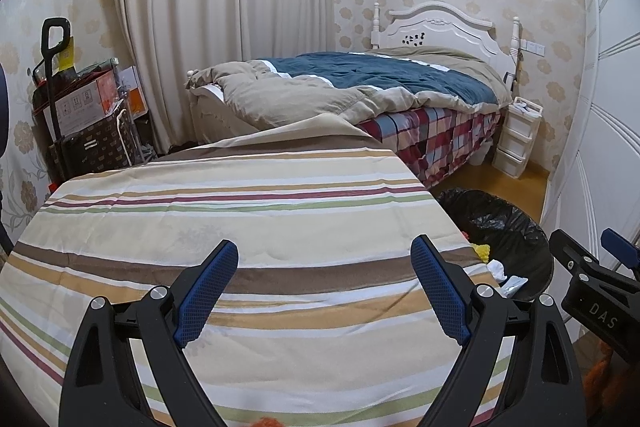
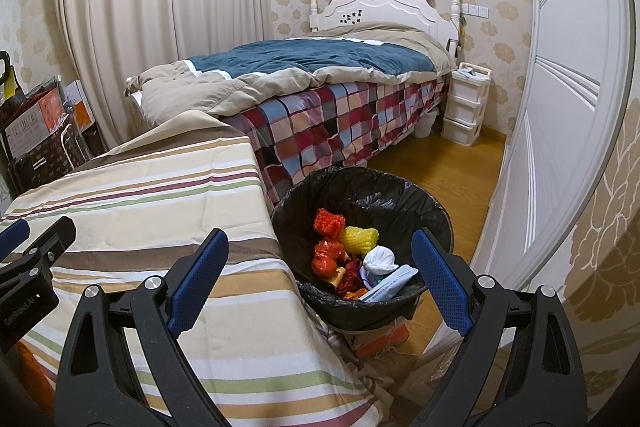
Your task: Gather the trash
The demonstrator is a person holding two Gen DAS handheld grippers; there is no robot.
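At the far left, boxes and bags (image 1: 86, 115) are stacked against the wall, beside a long pale curtain (image 1: 224, 7).

The left gripper (image 1: 324, 251) hangs over a table covered with a striped cloth (image 1: 240, 211). Its blue-padded fingers (image 1: 208, 291) are spread wide, with nothing between them. The cloth below them is bare.

Behind the table stands a bed (image 2: 320, 83) with a white headboard, a beige and blue quilt and a checked sheet. A white drawer unit (image 2: 466, 103) stands beside its head, on the wooden floor (image 2: 448, 167).

The right gripper (image 2: 320, 251) hangs over the right edge of the table, just above the bin. Its fingers (image 2: 444, 287) are likewise released and grasp nothing.

The trash bin (image 2: 362, 187), lined with a black bag, stands just beside the right edge of the table. The trash lies inside it:
- red-orange wads (image 2: 329, 239)
- a yellow foam net (image 2: 358, 239)
- a white paper ball (image 2: 380, 259)
- a flat white packet (image 2: 394, 281)

The bin rests on an orange and white box (image 2: 384, 341). A white panelled wardrobe door (image 2: 560, 107) fills the right side.
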